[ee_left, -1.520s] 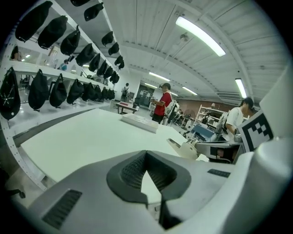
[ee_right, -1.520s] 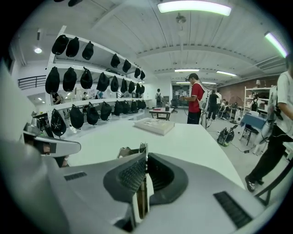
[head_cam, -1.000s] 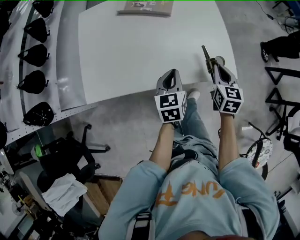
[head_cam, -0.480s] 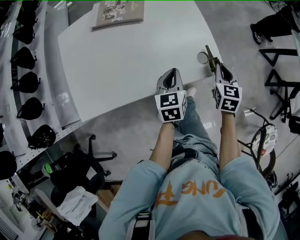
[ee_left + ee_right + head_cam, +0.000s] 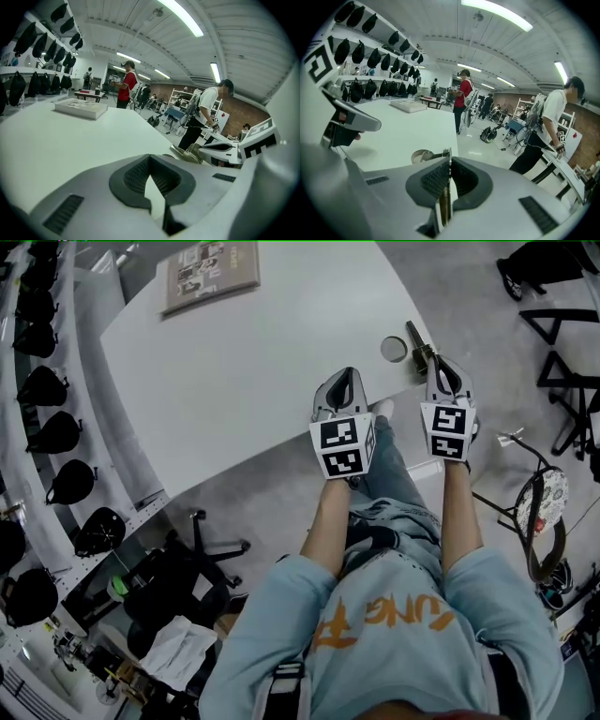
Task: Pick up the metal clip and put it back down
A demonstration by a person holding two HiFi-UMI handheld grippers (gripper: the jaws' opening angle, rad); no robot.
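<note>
Clock directions are as in the head view. The table (image 5: 234, 381) fills the upper middle. The book (image 5: 211, 277) lies on its far end at 11 o'clock. The disc (image 5: 394, 349) lies on the table by its 3 o'clock edge. The left gripper (image 5: 344, 379) is over the near edge, with the disc at its 1 o'clock. The right gripper (image 5: 442, 367) is at 3 o'clock from the left gripper, apart from it, over the near-right corner. The clip (image 5: 415, 341) sits between the right jaws and sticks out toward 11, just beside the disc at the disc's 3 o'clock; contact unclear. The shelf (image 5: 117, 442) runs along the table's 9 o'clock side, with bags (image 5: 58, 432) in a row further out. The chair (image 5: 178, 568) is on the floor at 7 o'clock, with the cloth (image 5: 178, 652) beyond it. The stools (image 5: 572, 381) are at 3 o'clock, well apart from the table.
</note>
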